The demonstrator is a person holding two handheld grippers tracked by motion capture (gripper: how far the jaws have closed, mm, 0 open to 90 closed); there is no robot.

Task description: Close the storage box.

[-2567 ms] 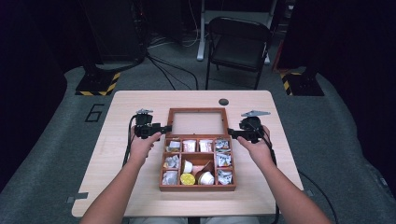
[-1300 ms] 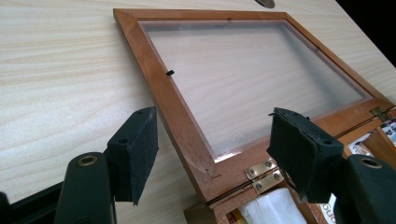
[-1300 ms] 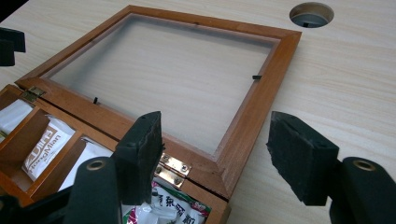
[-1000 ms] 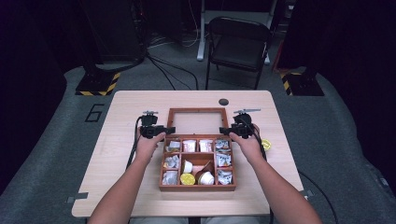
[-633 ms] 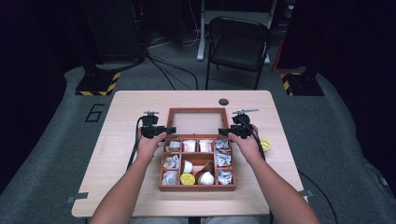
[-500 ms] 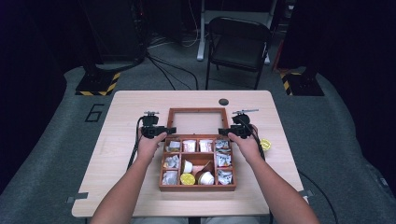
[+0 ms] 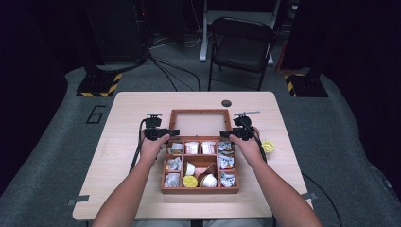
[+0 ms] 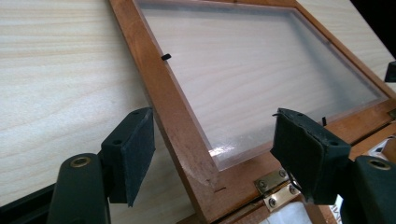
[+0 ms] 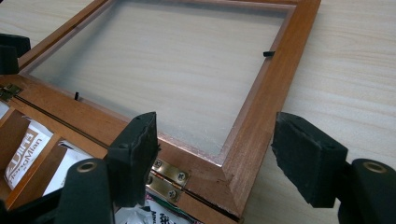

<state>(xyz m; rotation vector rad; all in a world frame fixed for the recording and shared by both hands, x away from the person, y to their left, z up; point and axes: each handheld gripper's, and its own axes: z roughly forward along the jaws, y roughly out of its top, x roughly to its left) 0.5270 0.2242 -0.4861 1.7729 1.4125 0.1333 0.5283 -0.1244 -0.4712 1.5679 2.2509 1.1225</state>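
The wooden box point(image 7: 200, 165) sits in the middle of the worktop point(image 7: 118, 142), its glazed lid point(image 7: 200, 123) swung fully back and lying flat behind the filled compartments. The left gripper point(image 8: 212, 154) straddles the lid's near left corner by the brass hinge point(image 8: 273, 184), and its jaws have just been opening, pads clear of the frame. The right gripper point(image 9: 215, 154) stands likewise wide over the right corner, gripping nothing.

One camera hangs high over the person's side, looking forward and down across the whole desk point(image 7: 118, 142). Two more ride the grippers, close and low, each facing one hinged corner of the same lid point(image 8: 261, 70) point(image 9: 177, 60).
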